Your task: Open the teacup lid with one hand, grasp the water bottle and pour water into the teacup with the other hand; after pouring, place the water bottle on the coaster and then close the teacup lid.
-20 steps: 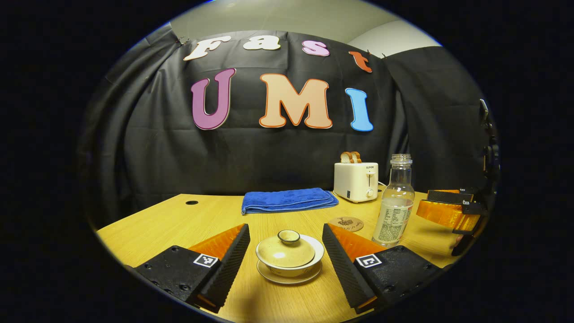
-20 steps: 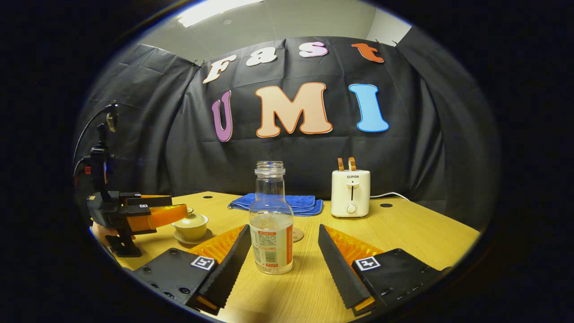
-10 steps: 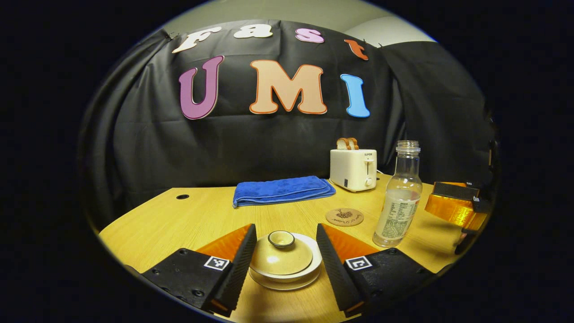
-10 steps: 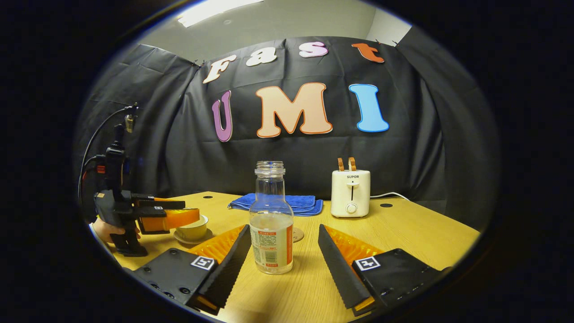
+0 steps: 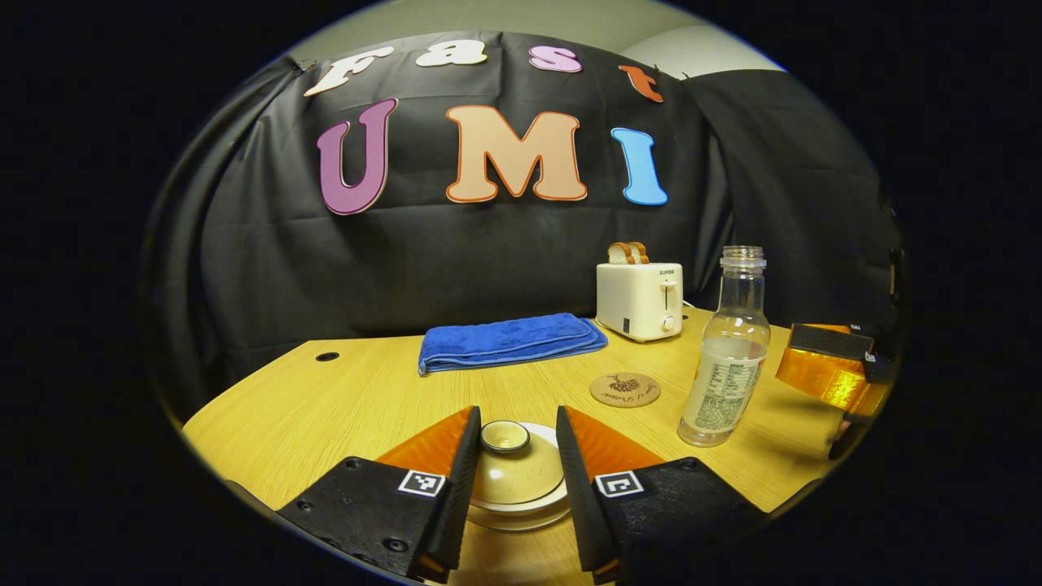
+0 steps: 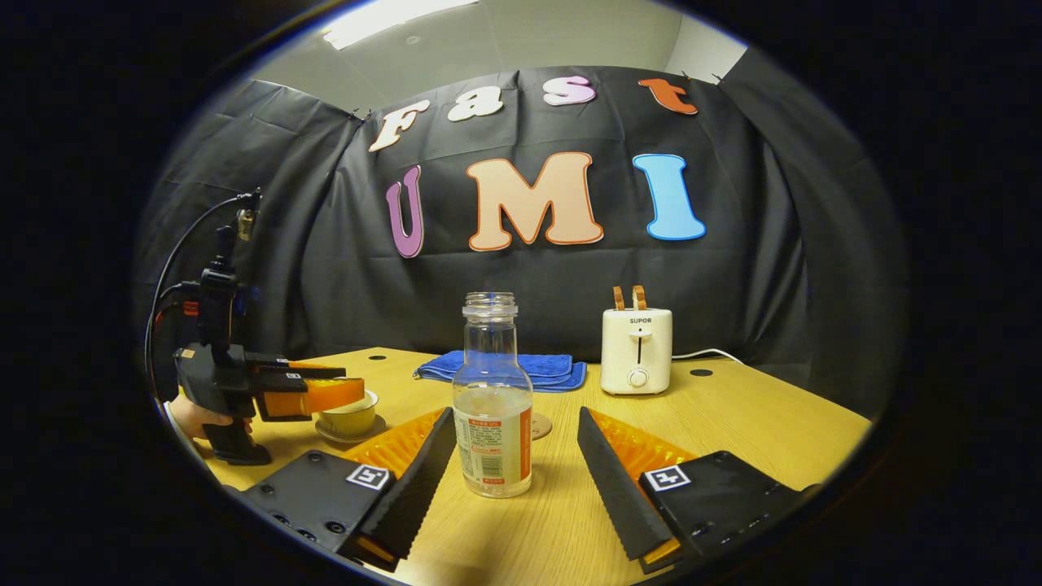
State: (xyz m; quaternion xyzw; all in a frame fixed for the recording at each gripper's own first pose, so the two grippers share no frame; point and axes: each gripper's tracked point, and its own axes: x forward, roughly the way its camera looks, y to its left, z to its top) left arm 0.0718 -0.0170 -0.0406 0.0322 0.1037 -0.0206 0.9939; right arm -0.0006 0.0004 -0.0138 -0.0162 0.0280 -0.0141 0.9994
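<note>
Cream glaze marks the teacup (image 5: pixel 514 488), whose lid (image 5: pixel 506 465) is flanked by the jaws of the left gripper (image 5: pixel 513 480), narrowed close beside the knob; contact cannot be told. The water bottle (image 6: pixel 492 407) (uncapped, partly filled) is framed between the wide-open jaws of the right gripper (image 6: pixel 511 480), untouched. The coaster (image 5: pixel 625 390) lies on the bench (image 5: pixel 342 399) nearby.

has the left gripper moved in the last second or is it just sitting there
Yes. In the right gripper view the left gripper has advanced over the teacup, which stayed on the table; its fingers have narrowed around the lid.
</note>
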